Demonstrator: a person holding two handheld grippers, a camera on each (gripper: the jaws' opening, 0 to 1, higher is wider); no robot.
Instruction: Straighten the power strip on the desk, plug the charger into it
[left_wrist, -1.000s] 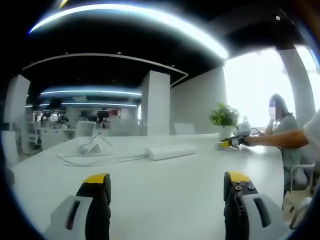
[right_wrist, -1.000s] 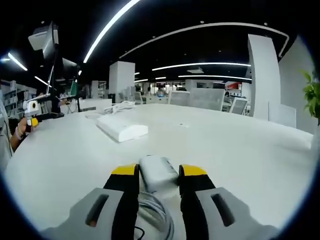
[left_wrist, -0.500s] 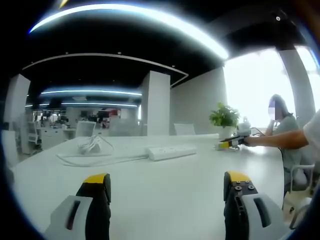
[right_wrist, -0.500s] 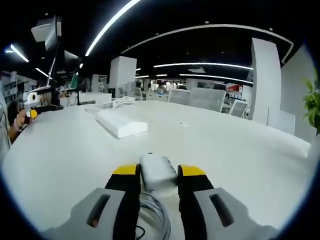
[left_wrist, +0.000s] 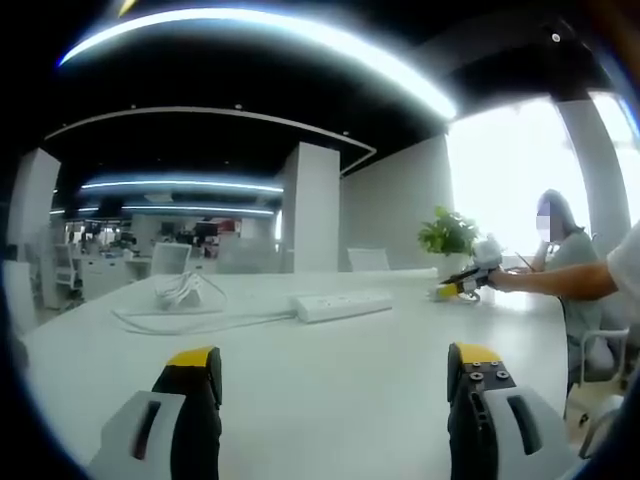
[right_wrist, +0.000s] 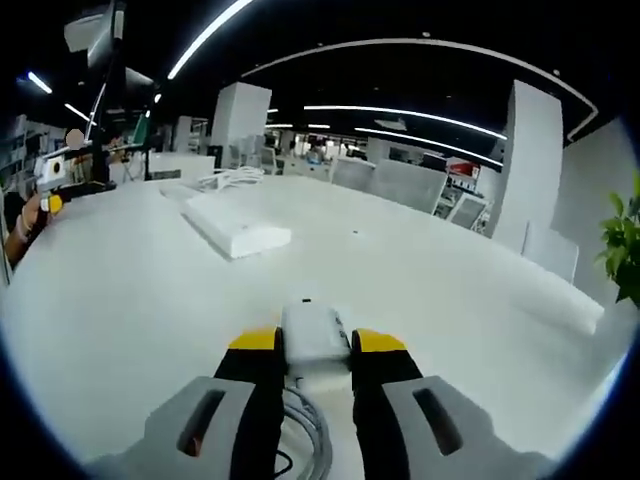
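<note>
The white power strip (left_wrist: 343, 303) lies on the white desk (left_wrist: 330, 380), its cable running left to a loose coil (left_wrist: 186, 292). My left gripper (left_wrist: 335, 370) hovers low over the desk, open, well short of the strip. In the right gripper view, my right gripper (right_wrist: 315, 343) is shut on the white charger (right_wrist: 313, 333), whose cable (right_wrist: 305, 430) loops back between the jaws. The power strip (right_wrist: 232, 225) lies ahead and to the left. The right gripper (left_wrist: 462, 284) is seen far off in the left gripper view, and the left gripper (right_wrist: 52, 185) shows at the left in the right gripper view.
A potted plant (left_wrist: 447, 236) stands at the desk's far end. A seated person (left_wrist: 570, 270) is at the right edge. Office chairs (right_wrist: 400, 185) and pillars (left_wrist: 311, 205) stand beyond the desk. Bare desk surface lies between both grippers and the strip.
The right gripper has lifted and tilted with the charger in it, so the desk looks lower in its view. The left gripper has stayed still.
</note>
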